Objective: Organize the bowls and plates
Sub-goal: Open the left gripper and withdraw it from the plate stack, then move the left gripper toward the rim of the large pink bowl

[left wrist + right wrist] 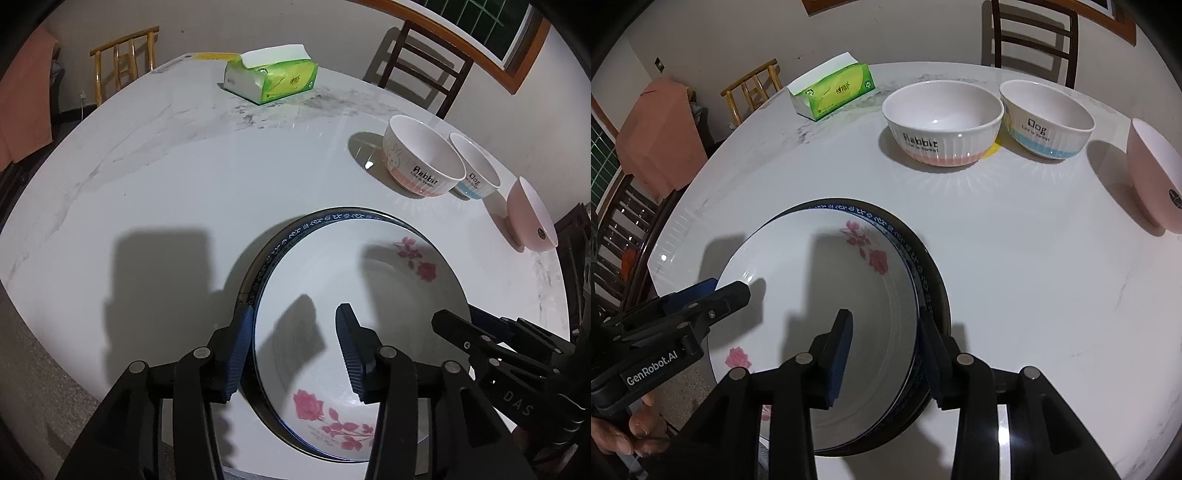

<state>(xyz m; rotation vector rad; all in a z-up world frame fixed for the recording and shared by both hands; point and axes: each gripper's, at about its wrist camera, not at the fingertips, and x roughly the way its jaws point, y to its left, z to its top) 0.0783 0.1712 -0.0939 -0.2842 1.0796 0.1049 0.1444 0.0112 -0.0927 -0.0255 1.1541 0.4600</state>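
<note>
Between each open tool's pads, seemingly untouched, the stacked plates' rim.

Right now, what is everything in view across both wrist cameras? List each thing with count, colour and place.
Plates: a stack, at least three; top white with pink roses, then a blue-patterned rim, then a dark rim; near table edge.
Rabbit bowl: one, white with pink base; beyond the plates.
Dog bowl: one, white with blue band; beside the Rabbit bowl.
Pink bowl: one; far right.
Tissue pack: one, green; far side of table.
Table: one, white marble look.
Chairs: one dark, one light wood, behind table.
Left claw: black with blue pads, open, astride the stack's left rim.
Right claw: same, open, astride the right rim.
Hand: on the left claw's handle.
</note>
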